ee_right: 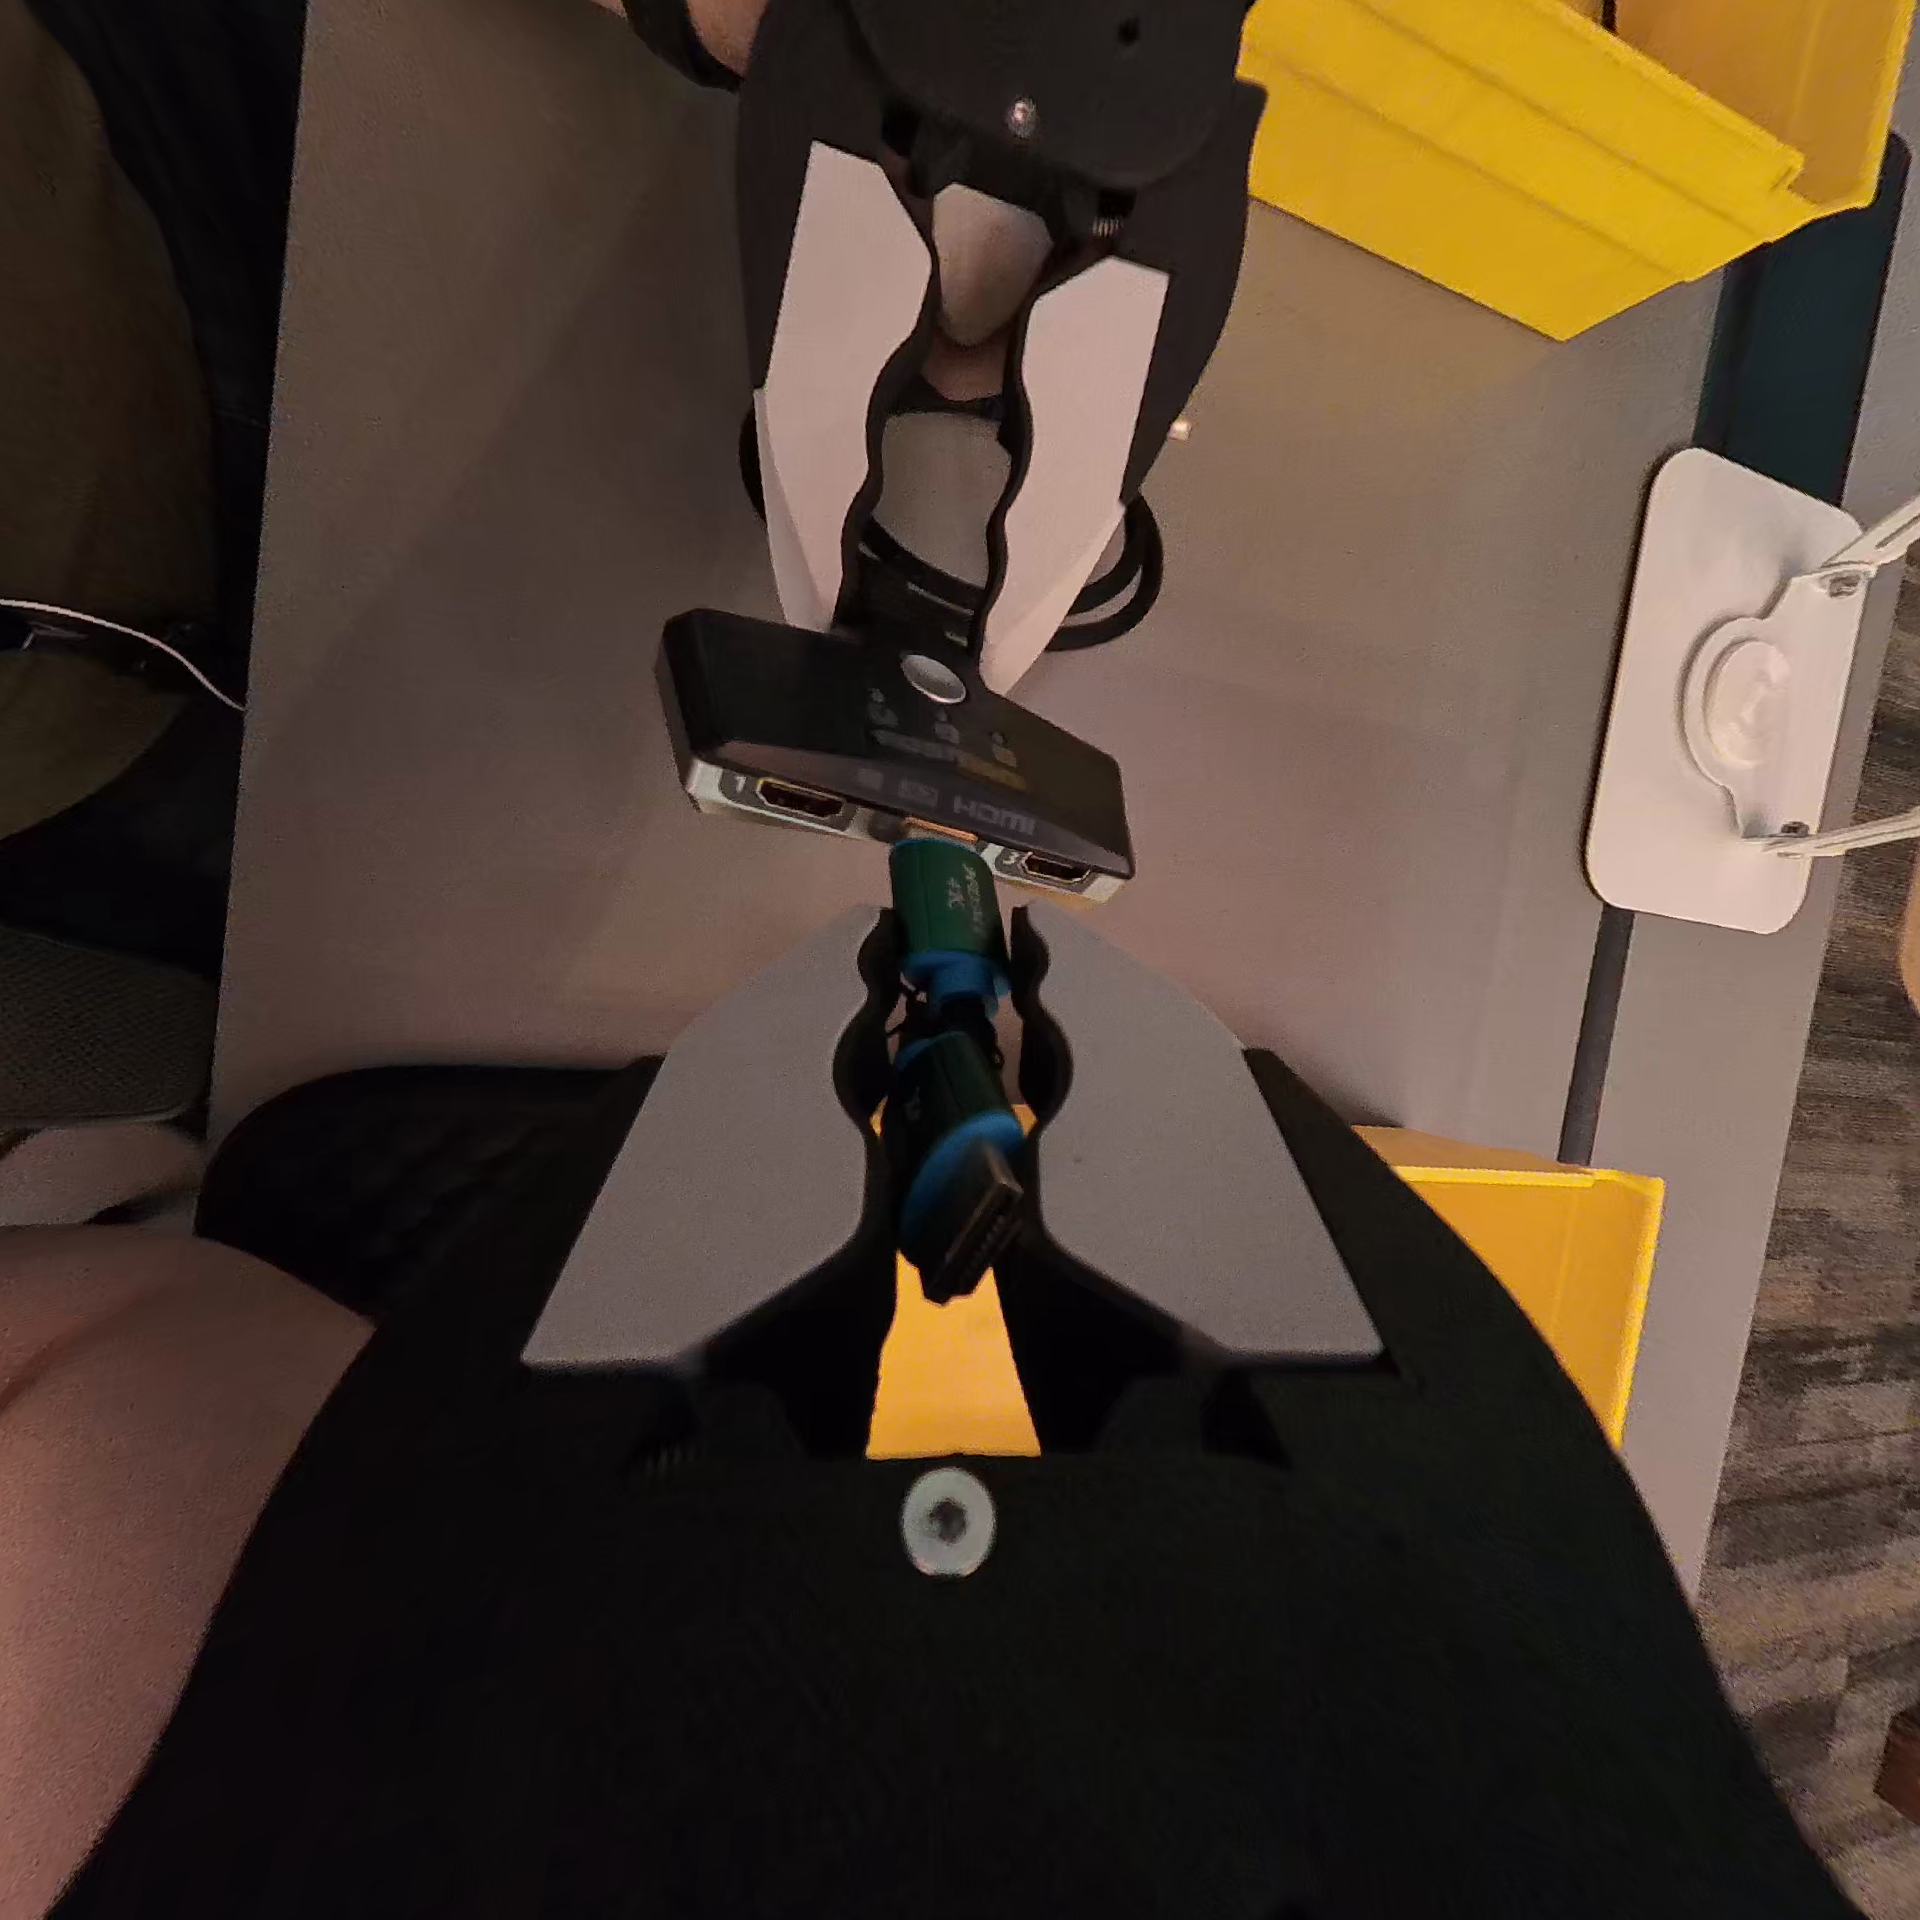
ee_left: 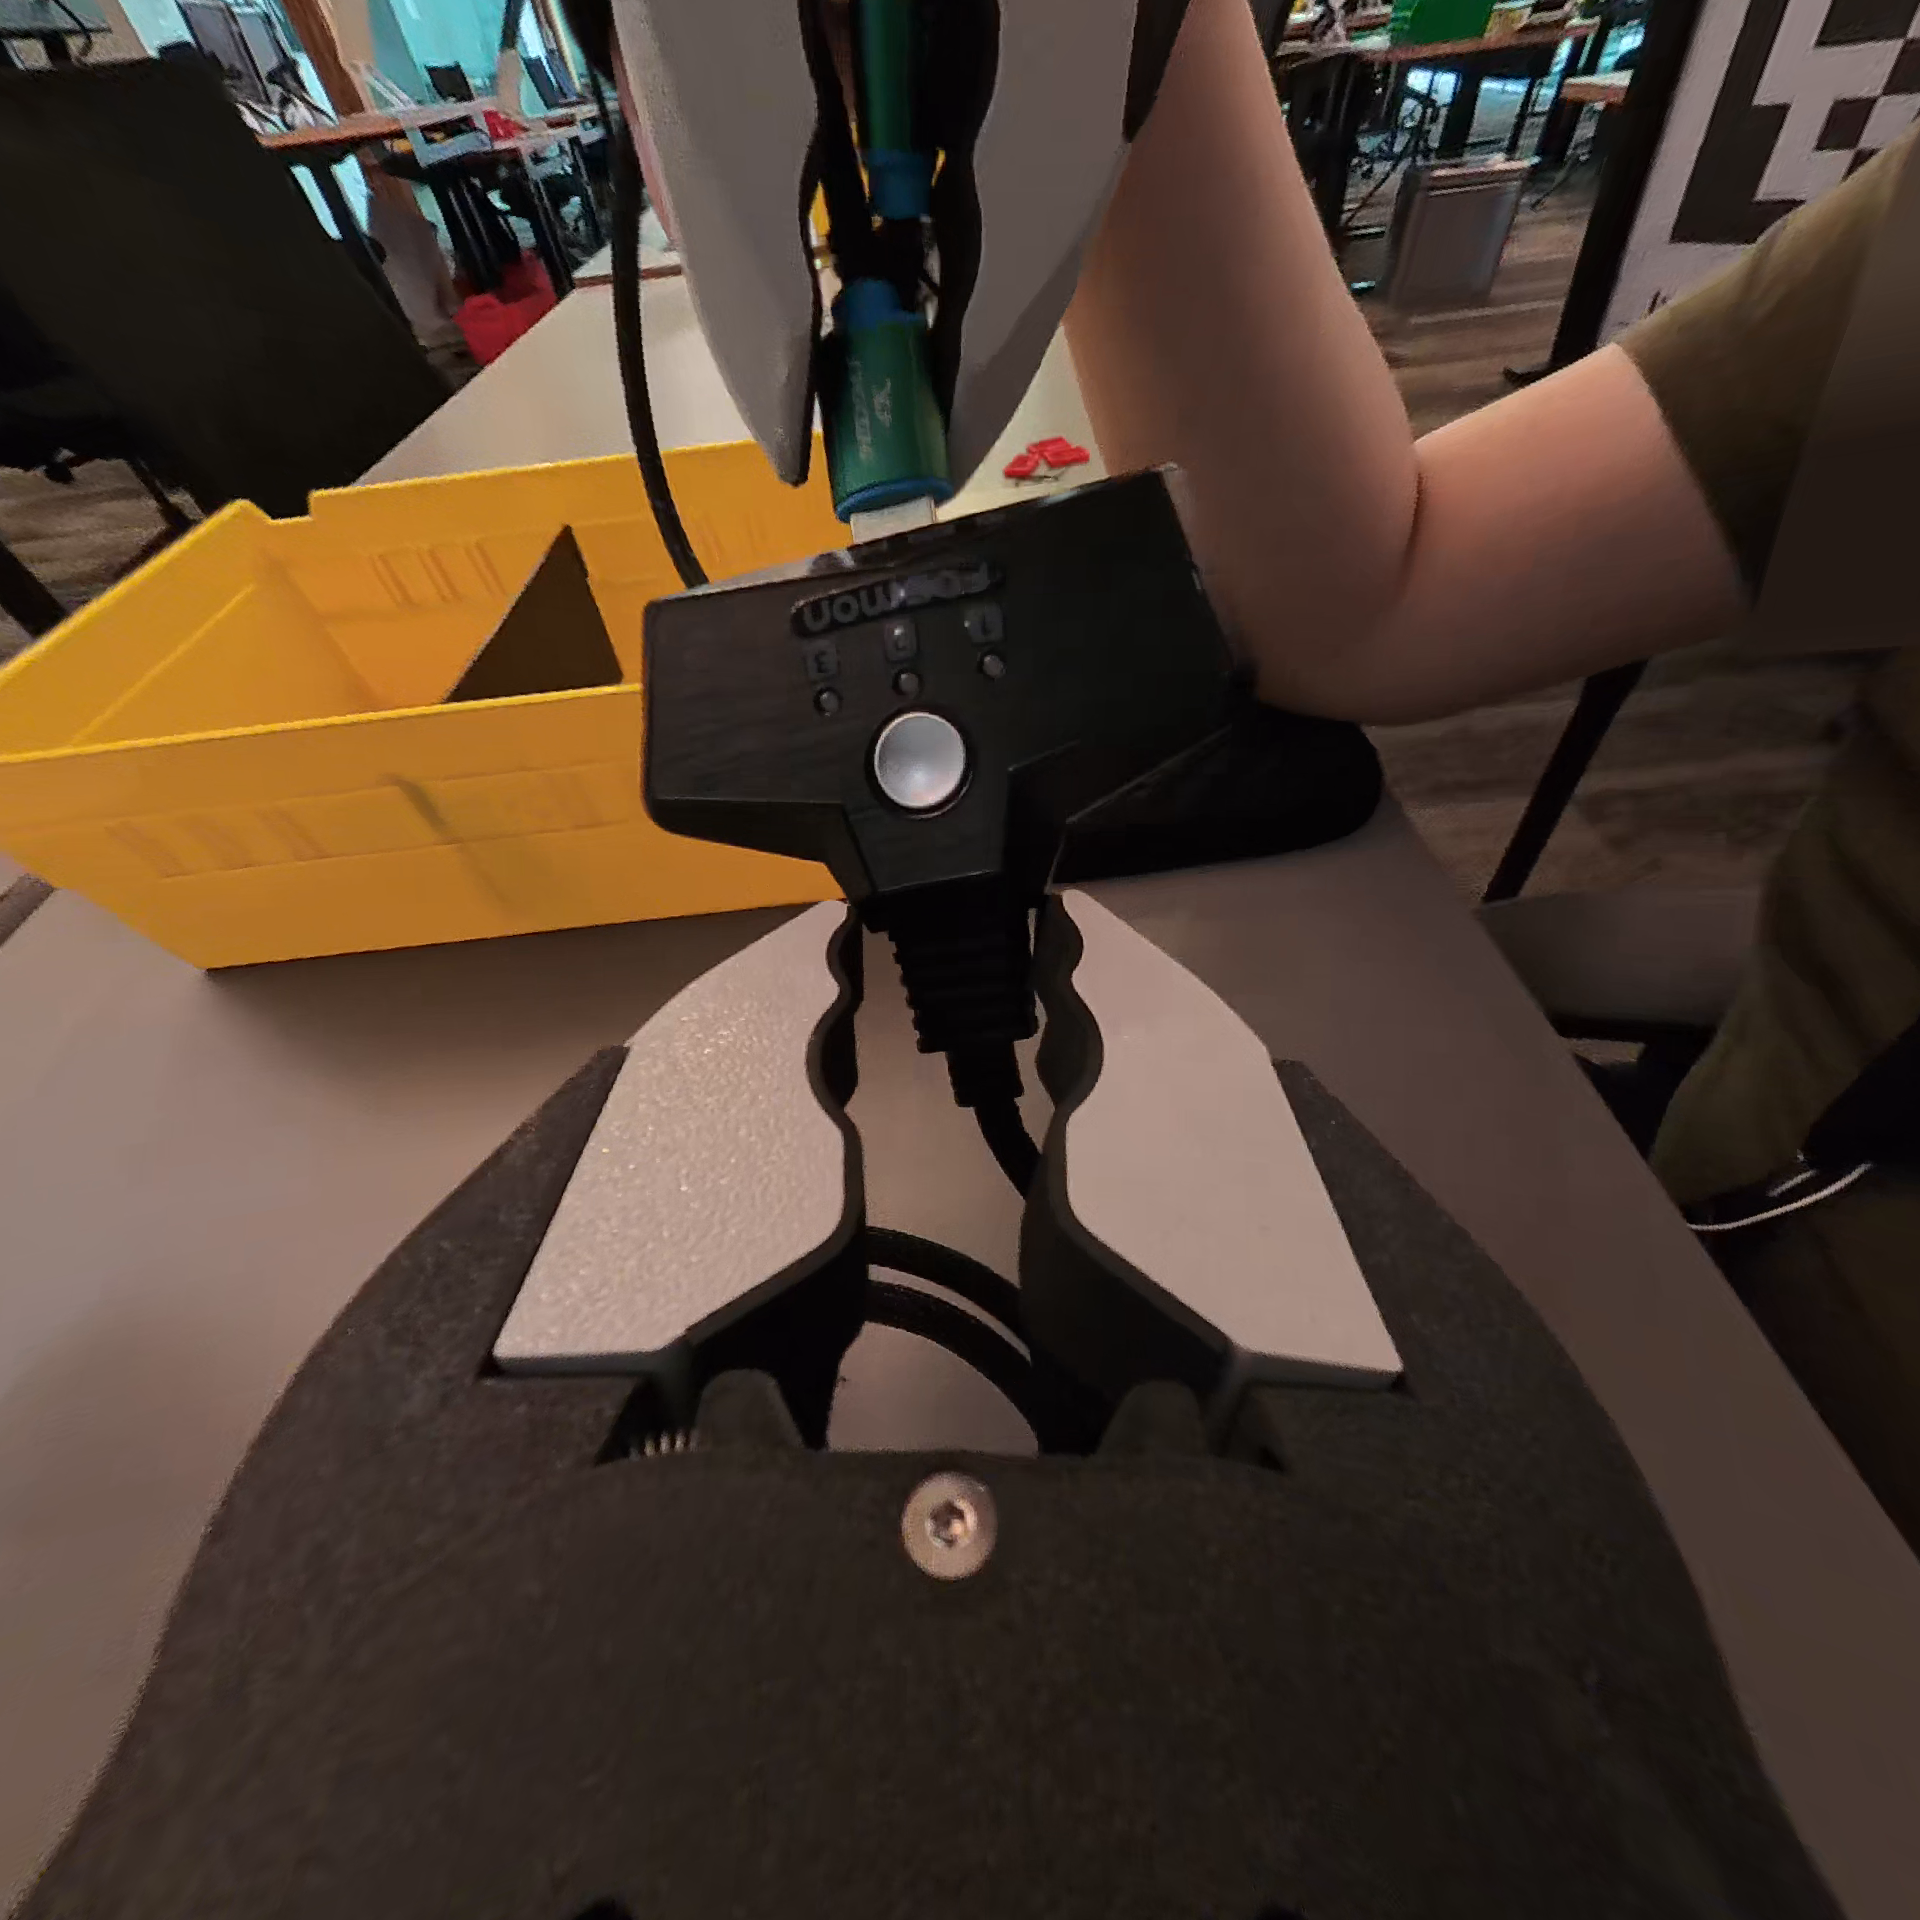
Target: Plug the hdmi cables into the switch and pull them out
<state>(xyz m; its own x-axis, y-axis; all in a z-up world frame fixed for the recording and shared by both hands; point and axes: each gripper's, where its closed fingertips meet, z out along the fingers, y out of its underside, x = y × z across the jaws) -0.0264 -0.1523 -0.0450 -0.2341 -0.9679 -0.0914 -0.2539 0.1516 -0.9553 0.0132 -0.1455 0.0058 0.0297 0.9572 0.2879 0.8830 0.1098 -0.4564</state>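
Above the grey table (ee_left: 260,1091), your left gripper (ee_left: 951,935) pinches the ribbed cable neck of the black switch (ee_left: 935,686), fingers nearly closed on it. At 12 o'clock your right gripper (ee_right: 940,925) clamps the green HDMI plug (ee_right: 951,894), its metal tip at the switch's middle port. A second green plug (ee_right: 961,1174) dangles loose between those fingers. Yellow bin (ee_left: 312,748) at 9 o'clock.

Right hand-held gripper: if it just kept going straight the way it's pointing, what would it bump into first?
The right hand-held gripper points at the black switch. The green plug it holds would go first, its metal tip at the middle port, seemingly partly in. Beyond the switch is the left hand-held gripper holding it.
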